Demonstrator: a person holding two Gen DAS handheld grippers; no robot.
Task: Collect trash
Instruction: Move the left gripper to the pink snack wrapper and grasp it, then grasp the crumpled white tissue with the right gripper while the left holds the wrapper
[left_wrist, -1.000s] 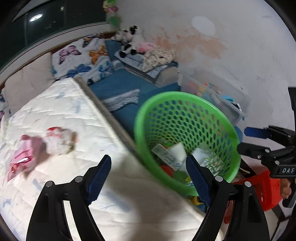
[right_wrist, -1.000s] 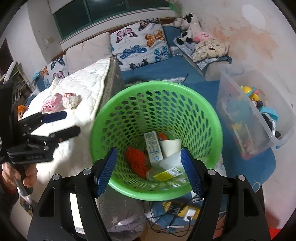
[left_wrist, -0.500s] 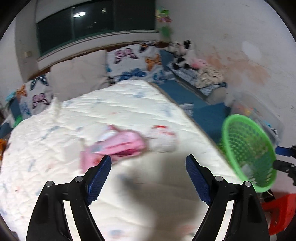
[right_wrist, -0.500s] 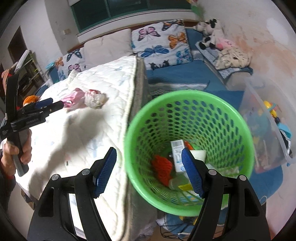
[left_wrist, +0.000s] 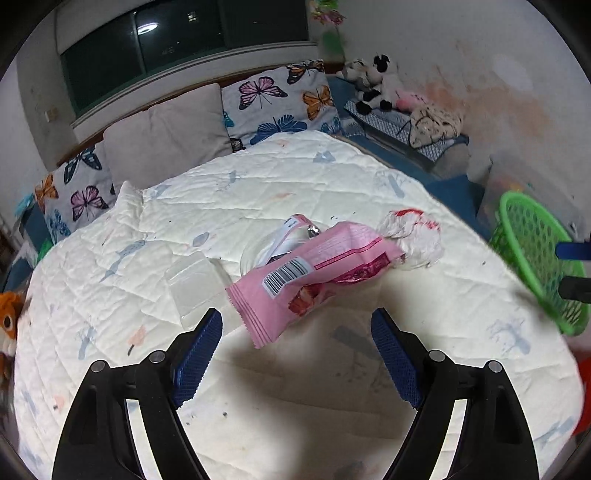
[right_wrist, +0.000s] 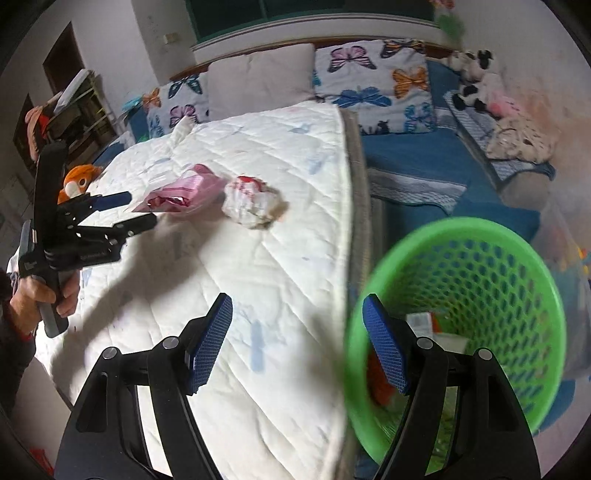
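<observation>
White mattress (left_wrist: 258, 192), pink wrapper (left_wrist: 314, 273)

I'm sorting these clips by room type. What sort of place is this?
Most likely a bedroom: a quilted white mattress, butterfly-print pillows against the wall under a window, and stuffed toys in the corner.

Pink wrapper (left_wrist: 314, 273), crumpled tissue (left_wrist: 412, 236) on mattress (left_wrist: 332, 387)

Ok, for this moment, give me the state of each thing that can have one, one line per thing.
left gripper: open, empty, just short of the wrapper
right gripper: open, empty
pink wrapper: lying flat on the mattress, torn open
crumpled paper: balled up beside the wrapper
clear plastic piece: flat on the mattress
green basket: upright, partly filled
</observation>
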